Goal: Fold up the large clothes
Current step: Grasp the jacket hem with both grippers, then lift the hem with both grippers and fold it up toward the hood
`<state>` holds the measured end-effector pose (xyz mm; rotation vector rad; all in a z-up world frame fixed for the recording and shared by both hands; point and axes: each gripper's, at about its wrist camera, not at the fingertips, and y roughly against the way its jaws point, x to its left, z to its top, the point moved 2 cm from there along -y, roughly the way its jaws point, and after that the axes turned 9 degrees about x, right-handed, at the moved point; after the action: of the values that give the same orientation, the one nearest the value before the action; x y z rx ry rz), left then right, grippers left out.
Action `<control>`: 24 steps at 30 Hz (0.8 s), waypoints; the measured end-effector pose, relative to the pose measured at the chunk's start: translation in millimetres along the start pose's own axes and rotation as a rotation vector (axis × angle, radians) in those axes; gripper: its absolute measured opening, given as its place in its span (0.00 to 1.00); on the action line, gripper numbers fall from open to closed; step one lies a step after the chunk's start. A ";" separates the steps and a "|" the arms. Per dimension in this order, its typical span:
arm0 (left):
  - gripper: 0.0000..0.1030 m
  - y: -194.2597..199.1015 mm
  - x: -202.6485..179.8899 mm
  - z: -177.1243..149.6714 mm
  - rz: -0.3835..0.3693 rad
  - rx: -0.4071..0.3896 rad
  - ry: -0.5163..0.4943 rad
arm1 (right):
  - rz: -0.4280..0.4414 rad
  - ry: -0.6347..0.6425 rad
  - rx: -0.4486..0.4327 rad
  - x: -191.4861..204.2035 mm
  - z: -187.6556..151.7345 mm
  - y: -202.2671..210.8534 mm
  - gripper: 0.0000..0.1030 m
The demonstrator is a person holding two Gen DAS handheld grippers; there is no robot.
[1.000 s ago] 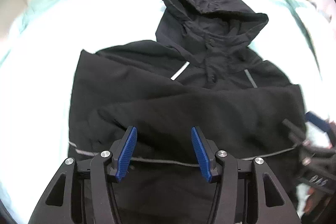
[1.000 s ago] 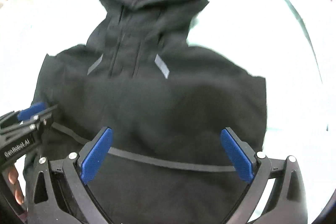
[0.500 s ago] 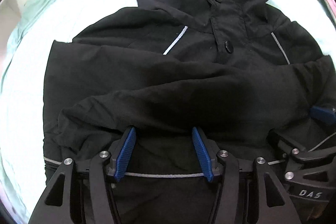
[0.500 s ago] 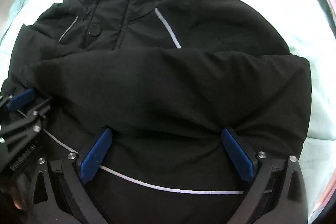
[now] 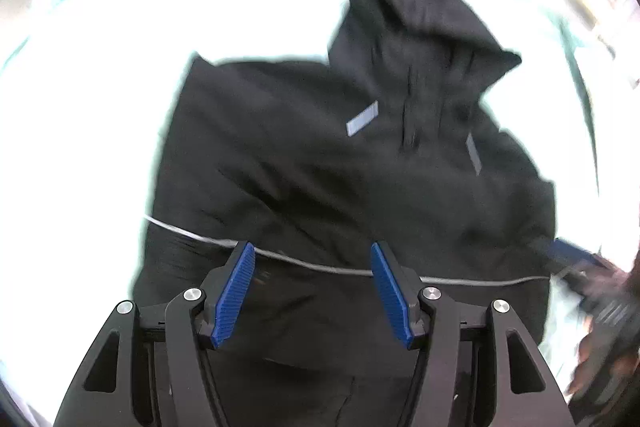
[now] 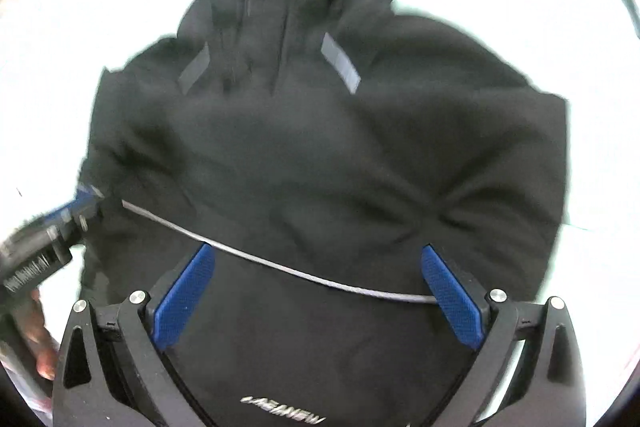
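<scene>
Black hooded jacket (image 5: 360, 187) in a smooth, slightly crinkly shell fabric, lying flat-ish on a v. bright, blown-out pale surface (image 5: 100, 107) w/ a hint of mint green at the edges; can't tell if that's a bed or sth else. Long axis runs away from both cams: hood (image 5: 412, 27) at the far end, hem side toward the tools. Sleeves look folded in across the body, puffy soft ridges where the cloth bunches. Two short grey reflective strips (image 6: 340, 63) angle down from the collar, and a thin silvery piping line (image 6: 280, 267) crosses the body side to side. Left tool (image 5: 312, 291), black plastic frame w/ ribbed blue pads: jaws have just been opening, nothing pinched between them, jacket just sits below the gap. Right tool (image 6: 320, 291): jaws spread wide, also nothing clamped, pads clear of the cloth afaict. Both views are motion-blurred so snaps/zip on the front placket are mush. White lettering low on the jacket in the right wrist view is unreadable. Each tool shows at the edge of the other's view, smeared, w/ bits of a hand (image 6: 40, 343) cut off by the frame.
</scene>
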<state>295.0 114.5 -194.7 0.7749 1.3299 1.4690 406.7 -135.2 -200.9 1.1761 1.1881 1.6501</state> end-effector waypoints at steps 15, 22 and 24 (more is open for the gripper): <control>0.60 202.3 -0.6 71.1 -0.083 -0.484 0.002 | -0.045 -0.073 -0.731 -43.0 47.1 313.7 1.00; 0.60 167.6 -59.9 133.4 0.163 -0.535 -0.107 | -0.091 0.027 -0.641 -40.4 110.7 272.4 1.00; 0.60 128.8 -67.4 147.4 0.245 -0.493 -0.102 | 0.051 -0.027 -0.503 -50.9 140.7 211.5 1.00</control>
<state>421.2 112.0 -30.5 0.6882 0.7632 1.8290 541.0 -204.1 9.7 0.9071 0.6685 1.8236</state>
